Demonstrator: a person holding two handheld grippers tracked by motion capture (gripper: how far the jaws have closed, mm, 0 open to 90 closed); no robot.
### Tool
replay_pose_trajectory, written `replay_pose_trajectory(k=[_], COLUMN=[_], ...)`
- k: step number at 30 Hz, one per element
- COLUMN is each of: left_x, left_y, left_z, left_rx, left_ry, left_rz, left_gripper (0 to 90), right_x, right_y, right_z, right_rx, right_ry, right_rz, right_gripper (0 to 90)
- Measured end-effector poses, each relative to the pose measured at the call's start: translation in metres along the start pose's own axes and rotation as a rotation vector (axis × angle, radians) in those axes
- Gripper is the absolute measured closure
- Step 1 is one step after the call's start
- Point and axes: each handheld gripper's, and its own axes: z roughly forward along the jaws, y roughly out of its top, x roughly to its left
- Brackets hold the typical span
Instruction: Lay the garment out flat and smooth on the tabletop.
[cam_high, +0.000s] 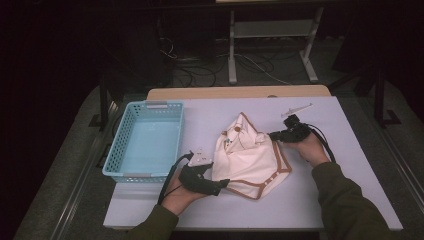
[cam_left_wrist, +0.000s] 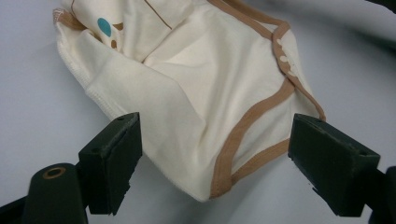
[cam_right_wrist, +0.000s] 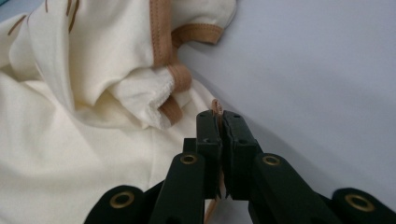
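Our left gripper (cam_left_wrist: 215, 154) gapes wide around the cream cotton bodysuit with tan trim (cam_high: 250, 155); right of that garment, our right gripper (cam_right_wrist: 219, 116) pinches its edge.

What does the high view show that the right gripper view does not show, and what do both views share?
High view: a light blue basket at the table's left side, the left gripper at the cream garment's near edge, and both of the person's hands.
Right gripper view: the right gripper has its jaws shut on a thin strip of the garment's brown trim.
Both: the cream garment with brown trim, lying crumpled on the white table.
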Motion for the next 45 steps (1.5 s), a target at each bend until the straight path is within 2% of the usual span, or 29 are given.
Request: replay_pose_trajectory(k=[4,6,8,17,24,27,29,30,33,45], left_x=[0.001,0.002,0.001,0.001,0.000,-0.001,0.000,-0.001,-0.001,-0.001], left_y=[0.000,0.001,0.001,-0.001,-0.001,0.000,0.000,0.000,0.000,0.000], left_z=[0.000,-0.002,-0.001,0.001,0.002,0.002,0.001,0.002,0.004,0.004], left_rx=[0.002,0.012,0.006,0.015,0.018,0.009,0.024,0.015,0.020,0.031], left_ry=[0.003,0.005,0.008,0.003,0.000,0.002,0.000,0.000,-0.004,-0.005], left_rz=[-0.004,0.014,0.005,0.010,0.014,0.003,0.023,0.013,0.015,0.023], left_gripper=[17.0,17.0,17.0,17.0,17.0,17.0,17.0,17.0,17.0,17.0], right_x=[0.000,-0.001,0.000,-0.002,-0.001,-0.001,0.000,0.001,0.003,0.012], right_y=[-0.006,-0.009,-0.010,-0.020,-0.033,-0.040,-0.043,-0.045,-0.051,-0.074], right_z=[-0.007,-0.011,-0.014,-0.026,-0.038,-0.044,-0.049,-0.052,-0.059,-0.075], right_rx=[-0.006,-0.011,-0.015,-0.015,-0.015,-0.019,-0.024,-0.031,-0.038,-0.026], right_ry=[-0.009,-0.010,-0.013,-0.034,-0.042,-0.046,-0.048,-0.050,-0.048,-0.057], right_rz=[0.008,0.007,0.006,0.016,0.028,0.035,0.038,0.036,0.051,0.047], right_gripper=[84.9,85.0,84.9,84.9,84.9,84.8,84.8,84.8,84.9,84.8])
